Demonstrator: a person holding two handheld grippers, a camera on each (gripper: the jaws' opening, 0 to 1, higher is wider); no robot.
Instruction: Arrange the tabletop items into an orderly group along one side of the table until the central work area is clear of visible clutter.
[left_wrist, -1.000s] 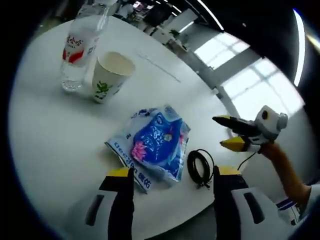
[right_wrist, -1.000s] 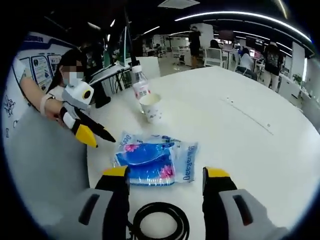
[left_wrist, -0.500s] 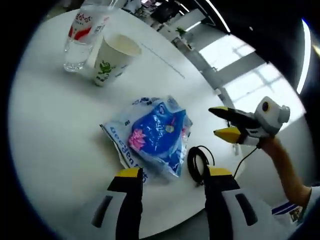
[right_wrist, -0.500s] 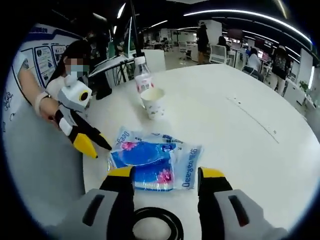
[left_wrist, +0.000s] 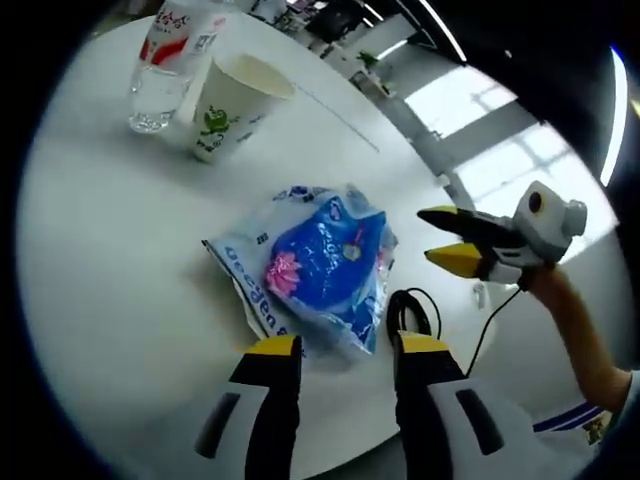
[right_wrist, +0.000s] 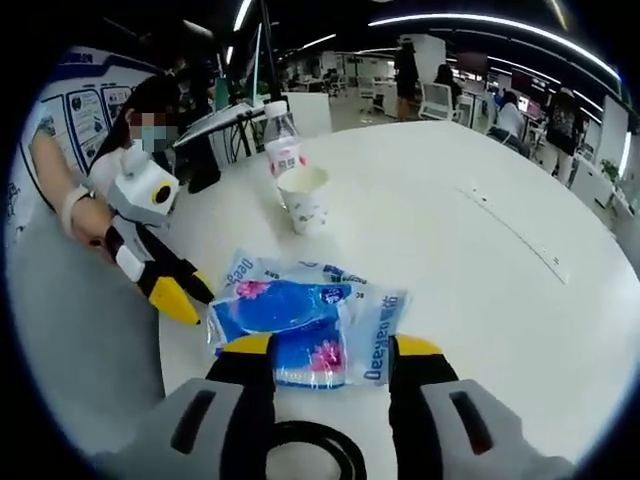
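I'm over a big round white table (left_wrist: 110, 290) in an open office: strip lights overhead, bright windows off to the right in the left gripper view, desks, chairs and ppl standing far back in the right gripper view.

Next biggest is the blue-and-white plastic packet (left_wrist: 318, 265) lying flat near the table edge closest to me. In the right gripper view the packet (right_wrist: 305, 318) has its long axis running left-right, printed end to the right; in the left gripper view it runs diagonally, near-left to far-right.

Far side: a clear water bottle (left_wrist: 170, 60) w/ red label, upright, and a paper cup (left_wrist: 233, 106) w/ green print just beside it, mouth up. Can't tell if they touch.

A black cable coil (left_wrist: 412, 312) lies just right of the packet, at the table edge; in the right gripper view the coil (right_wrist: 300, 452) sits between my jaws, near edge.

Left gripper (left_wrist: 337, 348): jaws apart, nothing in them, tips at the packet's near edge. Right gripper (right_wrist: 328, 347): jaws apart too, empty, over the coil. Each one shows in the other's view, the right gripper (left_wrist: 452, 238) hovering off the table edge.
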